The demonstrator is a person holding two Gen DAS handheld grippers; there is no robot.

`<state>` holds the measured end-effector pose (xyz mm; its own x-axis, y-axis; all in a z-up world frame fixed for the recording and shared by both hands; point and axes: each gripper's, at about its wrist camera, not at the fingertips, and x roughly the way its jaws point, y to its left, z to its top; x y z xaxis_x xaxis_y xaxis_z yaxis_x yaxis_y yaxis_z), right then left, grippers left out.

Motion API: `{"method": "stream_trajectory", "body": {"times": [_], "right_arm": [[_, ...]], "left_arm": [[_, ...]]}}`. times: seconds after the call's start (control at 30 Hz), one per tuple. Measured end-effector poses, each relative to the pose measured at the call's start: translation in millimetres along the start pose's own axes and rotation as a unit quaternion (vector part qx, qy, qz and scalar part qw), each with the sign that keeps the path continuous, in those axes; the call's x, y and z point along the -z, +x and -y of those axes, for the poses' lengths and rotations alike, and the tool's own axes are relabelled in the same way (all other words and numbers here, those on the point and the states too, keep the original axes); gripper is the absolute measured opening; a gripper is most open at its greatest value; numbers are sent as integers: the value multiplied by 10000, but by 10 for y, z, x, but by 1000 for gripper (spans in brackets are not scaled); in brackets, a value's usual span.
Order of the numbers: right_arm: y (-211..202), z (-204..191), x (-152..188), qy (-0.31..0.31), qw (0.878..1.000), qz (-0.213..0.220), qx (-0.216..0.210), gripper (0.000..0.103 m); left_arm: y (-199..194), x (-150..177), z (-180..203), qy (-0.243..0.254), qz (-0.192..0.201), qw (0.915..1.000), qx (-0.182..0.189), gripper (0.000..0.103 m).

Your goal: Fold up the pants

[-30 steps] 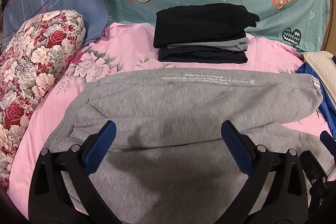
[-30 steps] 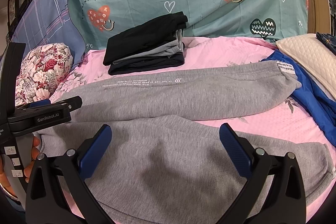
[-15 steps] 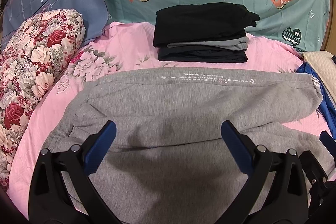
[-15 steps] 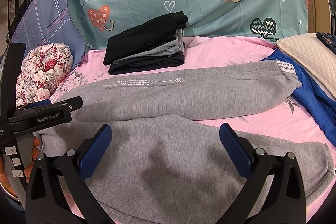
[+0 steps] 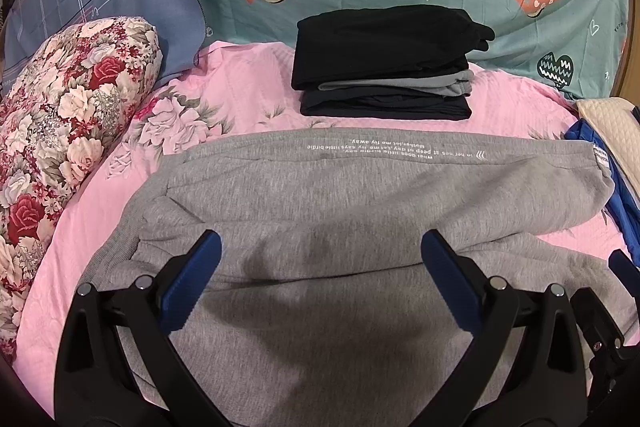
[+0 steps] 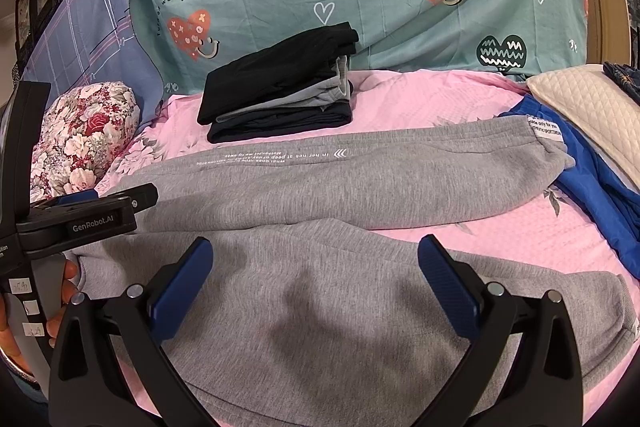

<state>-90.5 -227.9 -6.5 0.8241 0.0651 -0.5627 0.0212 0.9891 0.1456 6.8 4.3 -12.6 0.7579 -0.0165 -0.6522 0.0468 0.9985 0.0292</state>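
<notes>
Grey sweatpants (image 6: 344, 267) spread flat on pink bedsheet (image 6: 500, 227), long axis left-right, legs splayed toward right. Left gripper (image 5: 320, 259) over waist end, right gripper (image 6: 316, 259) over near leg; both wide open, empty.

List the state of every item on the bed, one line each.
Grey sweatpants: unfolded, legs spread apart on the bedspread.
Stack of dark clothes: folded, piled behind the sweatpants.
Blue garment: unfolded, crumpled at the right.
Left tongs: open, empty.
Right tongs: open, empty.
</notes>
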Motion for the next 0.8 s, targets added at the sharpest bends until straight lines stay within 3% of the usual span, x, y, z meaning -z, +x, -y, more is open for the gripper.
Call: {"method": "stream_trajectory", "body": {"times": [0.33, 0.5, 0.7, 0.77, 0.8], "right_arm": [[-75, -26, -33, -36, 9999, 96, -63, 102], [-226, -135, -111, -312, 9993, 116, -186, 102], [-565, -30, -141, -313, 9970, -234, -664, 102], [-667, 80, -97, -270, 9963, -379, -725, 102], [-730, 184, -66, -202, 9961, -478, -720, 102]], "left_arm": [[-145, -57, -4, 17, 176, 9998, -10, 101], [-502, -159, -173, -100, 393, 9986, 337, 101], [-820, 9, -1037, -702, -227, 9914, 1081, 101], [-775, 157, -1400, -1179, -629, 9803, 1456, 101], [-710, 254, -1589, -1509, -887, 9696, 1709, 101]]}}
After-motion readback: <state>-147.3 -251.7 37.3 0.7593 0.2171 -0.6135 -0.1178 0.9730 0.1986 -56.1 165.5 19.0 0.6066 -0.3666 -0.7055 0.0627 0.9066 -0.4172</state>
